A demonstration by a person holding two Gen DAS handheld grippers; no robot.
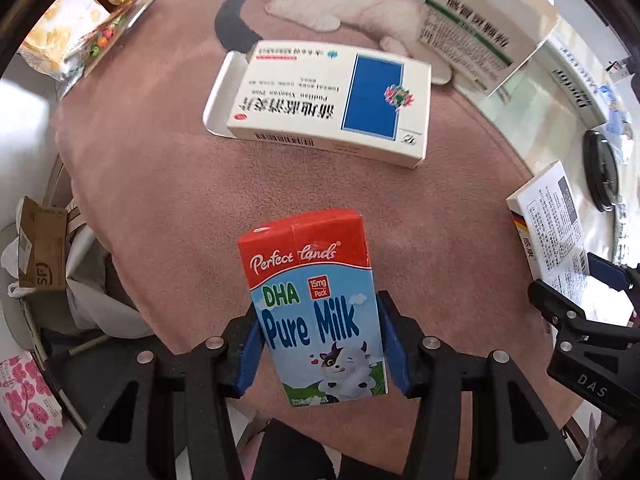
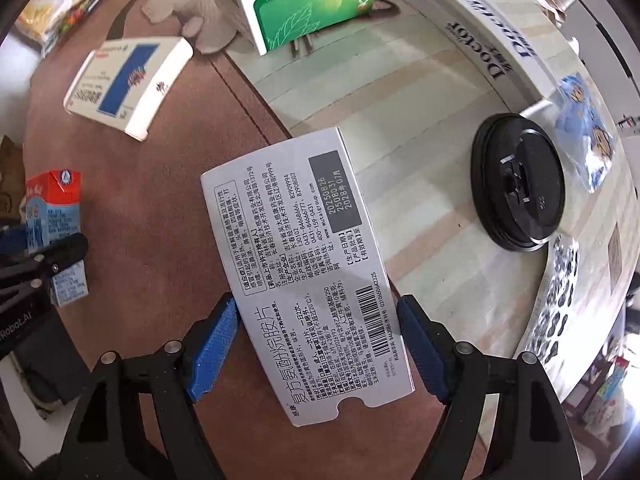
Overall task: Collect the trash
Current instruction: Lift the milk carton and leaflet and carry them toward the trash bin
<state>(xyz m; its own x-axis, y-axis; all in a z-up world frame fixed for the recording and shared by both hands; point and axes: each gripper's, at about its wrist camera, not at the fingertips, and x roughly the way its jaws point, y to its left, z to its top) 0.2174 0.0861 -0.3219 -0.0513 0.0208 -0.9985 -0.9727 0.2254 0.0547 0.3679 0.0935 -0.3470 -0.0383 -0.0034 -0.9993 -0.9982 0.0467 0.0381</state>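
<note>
1. Up front in the left wrist view, the left gripper has its blue fingers pinching a milk carton by both sides; the carton stands upright between them, above a pink mat with a cat picture on it.
2. Farther along the mat lies a white and blue medicine box, flat, with its end flap open, well apart from the carton.
3. Beyond it, at the mat's far right edge, a green-striped box stands tilted.
4. At the right edge of this view the right gripper shows from the side, with a silver box in its grip.
5. At the left, off the mat, sits a bin with a white liner and a cardboard piece in it.
6. Turning to the right wrist view, the right gripper has its blue fingers pressed onto the long sides of the silver box, held printed face up over the mat's edge.
7. A black round lid lies on the bench to the right, apart from the box.
8. The white and blue medicine box lies at upper left, and the milk carton shows at the left edge in the left gripper's hold.
</note>
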